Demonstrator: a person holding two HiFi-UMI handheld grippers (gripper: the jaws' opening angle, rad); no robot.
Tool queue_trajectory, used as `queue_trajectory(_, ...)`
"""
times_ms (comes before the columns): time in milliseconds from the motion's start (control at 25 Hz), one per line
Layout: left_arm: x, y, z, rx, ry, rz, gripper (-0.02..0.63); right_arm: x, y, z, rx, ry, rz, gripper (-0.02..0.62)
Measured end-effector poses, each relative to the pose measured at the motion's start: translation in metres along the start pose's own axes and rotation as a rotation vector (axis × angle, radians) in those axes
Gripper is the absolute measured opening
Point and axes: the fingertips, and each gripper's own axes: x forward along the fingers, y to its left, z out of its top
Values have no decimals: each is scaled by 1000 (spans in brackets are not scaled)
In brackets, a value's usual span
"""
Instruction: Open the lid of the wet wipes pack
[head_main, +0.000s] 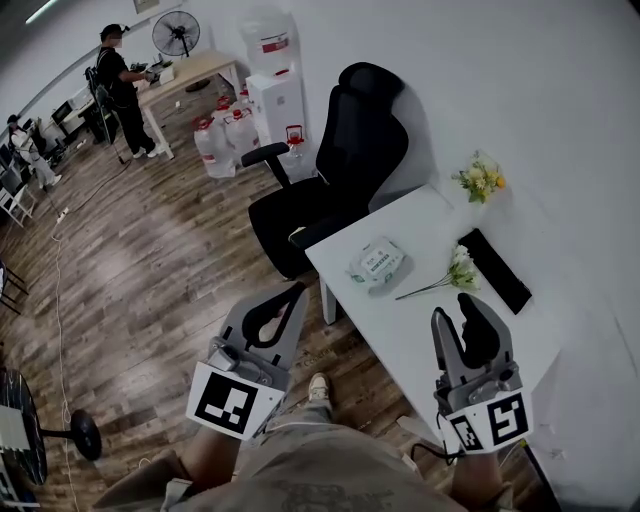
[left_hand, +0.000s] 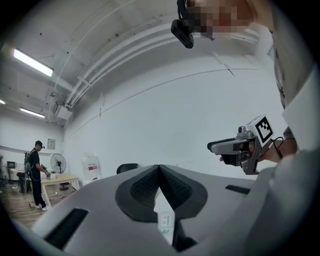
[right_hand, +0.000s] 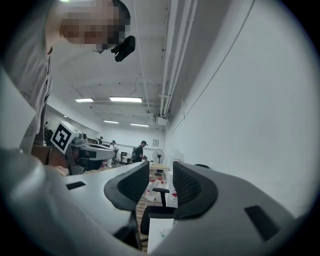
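Landmark: the white desk (head_main: 420, 330), set against the wall.
Wet wipes pack (head_main: 378, 263): lies flat on the desk, close to its left edge and towards the far end; neither tool touches it.
Left tool (head_main: 295, 292): off the desk's left edge, over the wooden floor (head_main: 150, 290); the left gripper view (left_hand: 159, 167) shows its jaw tips pressed together with nothing pinched.
Right tool (head_main: 466, 314): above the near part of the desk, well apart from the pack; in the right gripper view (right_hand: 161, 174) its jaws stand spread with only open space between.
Flower stem (head_main: 455, 272): on the desk, just to the right of the pack.
Black flat slab (head_main: 495, 268): on the desk, along the wall side.
Small bouquet (head_main: 480, 178): at the desk's far right corner.
Black office chair (head_main: 340, 170): just beyond the desk's far left end.
Person in black (head_main: 120, 85): standing far from the desk, beside another table.
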Motion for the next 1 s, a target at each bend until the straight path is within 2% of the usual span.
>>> queue_trajectory(320,56,69,-8,-13,0,-47,17,81,-18,-9,-8,25,-50,150)
queue_trajectory(680,104,98,-19,-14,24,-66,17,119,-56,-23,24,36,-105,153)
queue_trajectory(840,120,102,-19,-13,27,-41,17,130,-69,-34,17,58,-72,153)
queue_trajectory(1000,135,99,-27,-8,44,-38,17,142,-78,-55,-24,125,-9,154)
